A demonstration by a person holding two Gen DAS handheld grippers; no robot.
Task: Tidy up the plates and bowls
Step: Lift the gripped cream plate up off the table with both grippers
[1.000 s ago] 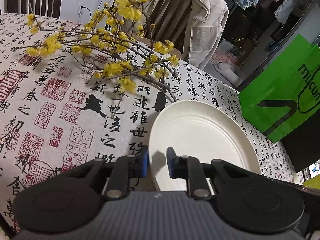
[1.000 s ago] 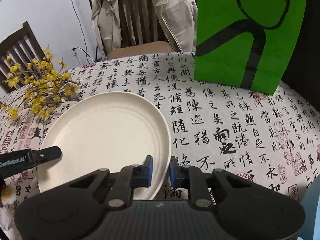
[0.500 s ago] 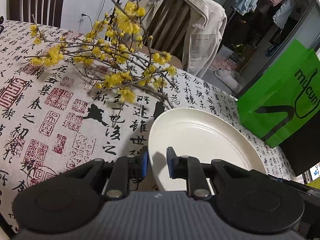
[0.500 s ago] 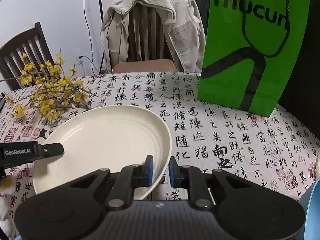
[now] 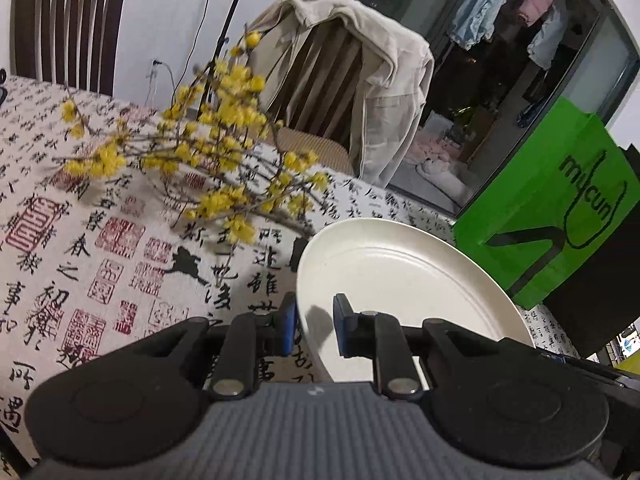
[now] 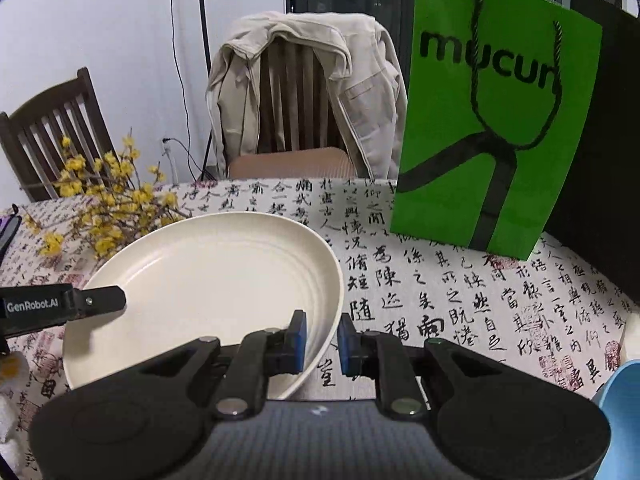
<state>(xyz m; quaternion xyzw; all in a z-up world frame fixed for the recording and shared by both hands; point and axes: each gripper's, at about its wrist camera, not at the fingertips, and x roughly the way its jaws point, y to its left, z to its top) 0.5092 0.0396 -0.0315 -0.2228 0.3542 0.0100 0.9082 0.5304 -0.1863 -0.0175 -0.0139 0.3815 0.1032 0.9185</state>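
Two claws are gripping one cream plate (image 6: pixel 208 276) from opposite sides, holding it tilted above the bench (image 6: pixel 460 280). The left claw (image 5: pixel 315 326) is straddling the plate's rim on its own side: its blue pads (image 5: pixel 286 326) are sitting a narrow gap apart, one pad outside the rim and the other over the plate's inner face, casting a small shadow there. Whether the pads are pressing hard on the rim is not clear, but the rim is passing between them. In the right wrist view this claw is appearing as a dark bar (image 6: pixel 96 300) lying across the plate's far edge.

The right claw (image 6: pixel 322 338) is doing the same on the opposite rim. Its pads (image 6: pixel 298 338) are likewise a narrow gap apart, with the plate's edge running down between them, one pad inside the dish and the other outside over the cloth.

The plate (image 5: pixel 400 280) is sitting between both claws, its far side rising. Just beyond it a spray of yellow blossoms (image 5: pixel 208 152) is lying on the bench. A green bag (image 6: pixel 488 140) is standing upright farther back on the right. A chair (image 6: pixel 300 92) draped with a beige jacket is standing behind the bench. A blue object (image 6: pixel 618 408) is peeking in at the right wrist view's lower right corner.
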